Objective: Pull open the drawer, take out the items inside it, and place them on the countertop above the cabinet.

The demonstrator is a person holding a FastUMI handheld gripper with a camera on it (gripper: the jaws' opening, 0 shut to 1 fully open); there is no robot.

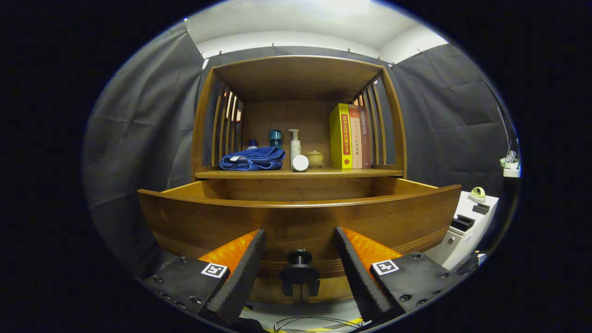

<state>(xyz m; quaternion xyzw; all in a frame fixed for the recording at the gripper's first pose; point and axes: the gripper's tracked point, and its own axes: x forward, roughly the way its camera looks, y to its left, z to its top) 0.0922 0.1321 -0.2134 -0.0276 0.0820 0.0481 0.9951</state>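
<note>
Drawer front panel (296, 222) of the wooden cabinet, seen head-on from the gripper (299, 268). The fingers stand wide apart, holding nothing, one to each side of the dark knob (299, 266), which lies between them and just ahead, low on the panel. The drawer is already drawn out toward the tool, its long axis running side to side across the line of approach. Its upper rim blocks the sight line, so whatever remains inside cannot be made out from here. The countertop (300, 173) lies directly above and beyond the drawer; on it rest a blue towel (252, 158), a pump bottle (294, 147), a small white jar (300, 163) and upright books (349, 136). Any reach inside must probably rise over the rim, then descend; open room looks best at the drawer's middle.
</note>
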